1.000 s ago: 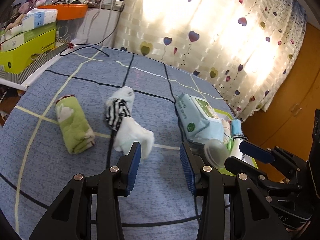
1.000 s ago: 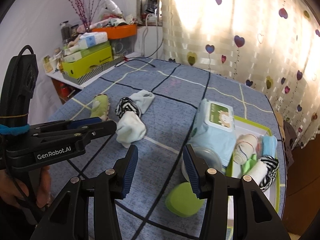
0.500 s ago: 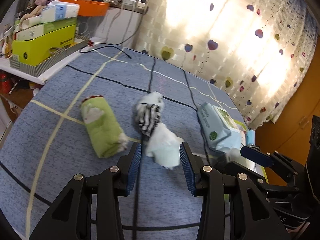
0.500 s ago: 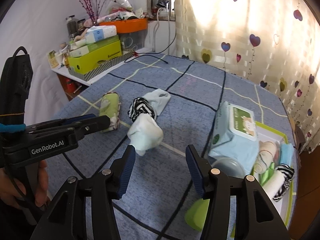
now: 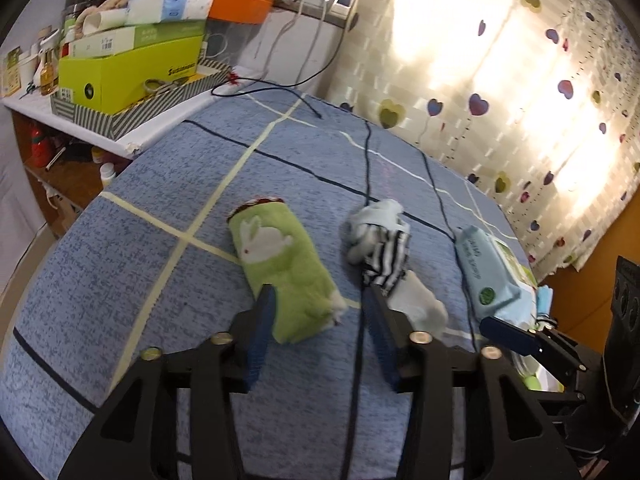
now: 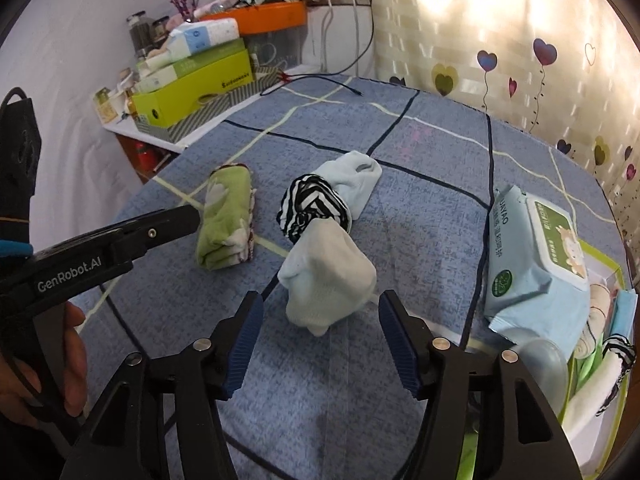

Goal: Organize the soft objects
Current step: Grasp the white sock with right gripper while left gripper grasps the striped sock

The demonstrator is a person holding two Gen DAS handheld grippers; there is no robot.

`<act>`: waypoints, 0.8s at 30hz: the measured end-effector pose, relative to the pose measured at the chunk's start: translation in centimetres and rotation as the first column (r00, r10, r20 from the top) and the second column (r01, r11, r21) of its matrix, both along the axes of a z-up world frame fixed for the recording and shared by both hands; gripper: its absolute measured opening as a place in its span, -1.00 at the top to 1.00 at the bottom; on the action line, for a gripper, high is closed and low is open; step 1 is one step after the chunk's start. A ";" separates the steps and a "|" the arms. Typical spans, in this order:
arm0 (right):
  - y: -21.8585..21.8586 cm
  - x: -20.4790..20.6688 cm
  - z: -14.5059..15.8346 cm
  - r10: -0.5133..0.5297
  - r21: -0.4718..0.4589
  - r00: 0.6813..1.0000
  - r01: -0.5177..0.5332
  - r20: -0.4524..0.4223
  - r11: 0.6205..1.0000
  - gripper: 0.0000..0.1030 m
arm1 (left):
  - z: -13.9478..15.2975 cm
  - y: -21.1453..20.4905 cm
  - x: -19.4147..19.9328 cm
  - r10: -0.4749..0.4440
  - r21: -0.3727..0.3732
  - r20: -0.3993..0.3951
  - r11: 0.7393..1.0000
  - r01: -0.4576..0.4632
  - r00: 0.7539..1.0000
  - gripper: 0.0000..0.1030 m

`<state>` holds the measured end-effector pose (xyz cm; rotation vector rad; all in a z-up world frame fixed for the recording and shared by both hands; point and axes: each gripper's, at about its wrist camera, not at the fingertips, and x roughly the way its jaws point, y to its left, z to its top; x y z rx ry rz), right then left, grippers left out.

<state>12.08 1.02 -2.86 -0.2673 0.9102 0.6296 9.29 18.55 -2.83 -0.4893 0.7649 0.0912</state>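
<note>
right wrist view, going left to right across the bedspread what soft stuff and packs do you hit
green rolled towel → black-and-white striped sock → pale blue sock bundle → wet wipes pack → green-rimmed tray

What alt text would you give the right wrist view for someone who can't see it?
The open right gripper, its jaws just widened and nothing between them, points down at a pale white bunched sock on the blue checked cloth. Behind the sock lie a black-and-white striped sock and a rolled green towel; the left gripper reaches in beside the towel.
</note>
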 end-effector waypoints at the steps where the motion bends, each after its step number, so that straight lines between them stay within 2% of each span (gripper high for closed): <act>1: 0.2 0.2 -0.2 -0.002 -0.003 1.000 0.002 -0.004 1.000 -0.18 | -0.4 0.3 0.3 0.007 -0.008 -0.010 1.000 -0.007 1.000 -0.01; 6: 1.6 1.9 -1.7 -0.033 -0.033 0.999 0.032 -0.029 0.999 -0.19 | -1.7 1.5 1.1 0.051 -0.025 -0.044 0.998 -0.052 0.998 -0.02; 11: 2.6 3.3 -2.9 -0.058 -0.047 0.997 0.056 -0.053 0.997 -0.19 | -2.3 1.7 2.2 0.044 -0.042 -0.068 0.998 -0.047 0.997 -0.03; 15: 2.7 4.3 -3.5 -0.082 -0.043 0.994 0.080 -0.066 0.996 -0.18 | -1.3 1.3 2.3 0.028 -0.039 -0.029 0.999 -0.029 0.999 -0.03; 18: 2.9 4.2 -3.6 -0.065 -0.041 0.995 0.062 -0.070 0.997 0.28 | -0.9 1.0 2.7 0.006 -0.050 -0.014 0.999 -0.007 1.000 -0.03; 21: 2.8 3.8 -3.6 -0.047 -0.045 0.997 0.044 -0.066 0.998 0.45 | -0.9 0.7 2.9 0.003 -0.055 -0.013 0.998 -0.004 1.000 -0.03; 24: 2.0 3.3 -2.9 -0.043 -0.030 0.997 0.042 -0.060 0.999 0.48 | -0.8 0.3 2.9 -0.001 -0.062 -0.005 0.998 0.000 1.000 -0.03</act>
